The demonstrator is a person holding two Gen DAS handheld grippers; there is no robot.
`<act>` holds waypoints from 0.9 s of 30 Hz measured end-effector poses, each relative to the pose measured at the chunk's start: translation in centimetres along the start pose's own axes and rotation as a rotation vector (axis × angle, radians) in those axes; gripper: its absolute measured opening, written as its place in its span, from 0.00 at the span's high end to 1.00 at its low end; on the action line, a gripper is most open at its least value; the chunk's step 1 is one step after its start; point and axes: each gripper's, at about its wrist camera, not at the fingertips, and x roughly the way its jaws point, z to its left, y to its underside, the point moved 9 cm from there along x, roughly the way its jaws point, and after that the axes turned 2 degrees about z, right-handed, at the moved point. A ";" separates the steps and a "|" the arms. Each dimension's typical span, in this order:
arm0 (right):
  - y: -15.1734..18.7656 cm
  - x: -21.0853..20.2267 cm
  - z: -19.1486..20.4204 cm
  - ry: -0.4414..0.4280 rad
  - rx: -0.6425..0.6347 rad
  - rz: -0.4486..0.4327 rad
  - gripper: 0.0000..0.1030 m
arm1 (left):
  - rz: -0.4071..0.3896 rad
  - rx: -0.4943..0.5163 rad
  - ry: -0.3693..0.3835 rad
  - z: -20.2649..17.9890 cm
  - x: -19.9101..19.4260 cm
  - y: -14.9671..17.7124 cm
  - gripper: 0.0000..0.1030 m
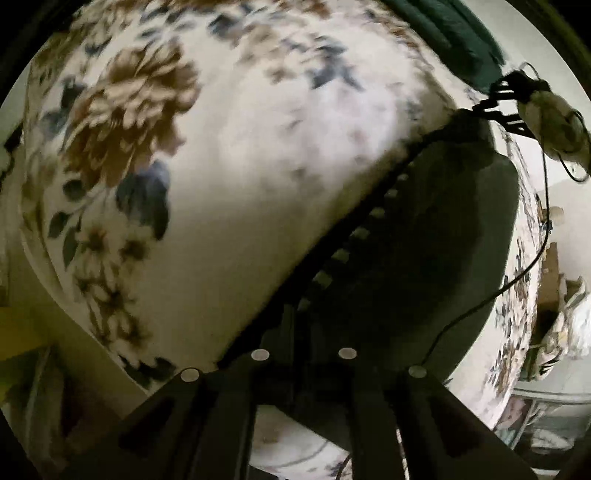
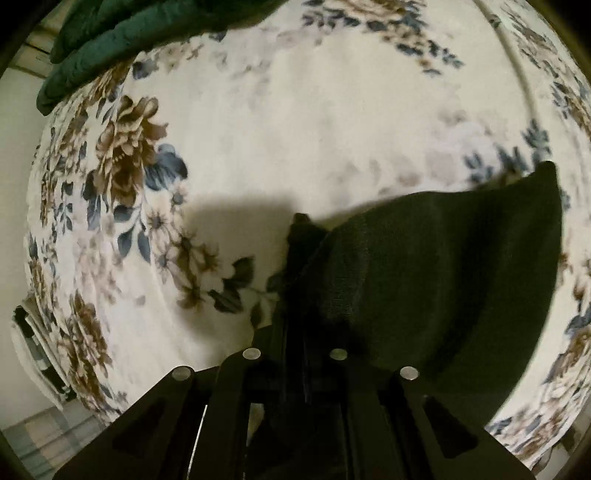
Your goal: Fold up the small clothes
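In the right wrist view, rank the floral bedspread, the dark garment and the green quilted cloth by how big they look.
1. floral bedspread, filling most of the view.
2. dark garment, gripped close to the camera, so nearness enlarges it.
3. green quilted cloth, cut off at the top edge; its true size is unclear.

The left claw (image 1: 301, 332) has its fingers drawn together on the near edge of a dark garment (image 1: 424, 240), which spreads away toward the right edge of the bed (image 1: 240, 166). The bed is covered in a cream spread printed with brown flowers and blue-grey leaves. At the garment's far corner the right claw (image 1: 476, 107) meets the cloth; whether it grips cannot be told. A green blanket (image 1: 450, 33) lies at the bed's far edge.
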 end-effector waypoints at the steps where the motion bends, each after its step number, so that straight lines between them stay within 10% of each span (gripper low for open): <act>1: 0.5 0.1 0.1 -0.026 0.002 0.012 0.72 | 0.015 -0.006 -0.009 0.7 0.1 0.1 0.93; 4: 3.2 -1.2 0.2 -0.078 -0.027 0.025 0.50 | 0.054 -0.006 -0.033 2.6 -0.2 0.4 0.89; 12: 18.2 -4.4 -5.5 -0.134 -0.092 0.025 0.36 | 0.052 0.089 -0.051 2.3 -1.0 -0.4 0.60; 22: 45.4 7.7 -12.9 -0.145 0.074 0.307 0.36 | 0.124 0.277 -0.146 -0.6 3.7 1.2 0.63; 24: 47.5 9.7 -13.5 -0.118 0.095 0.320 0.36 | 0.111 0.309 -0.151 -1.0 3.5 1.5 0.87; 26: 48.9 10.9 -13.8 -0.122 0.129 0.313 0.55 | 0.110 0.318 -0.141 -1.2 3.2 1.8 0.93; 27: 49.2 10.9 -14.1 -0.113 0.137 0.295 0.85 | 0.104 0.319 -0.140 -1.3 2.9 1.8 0.94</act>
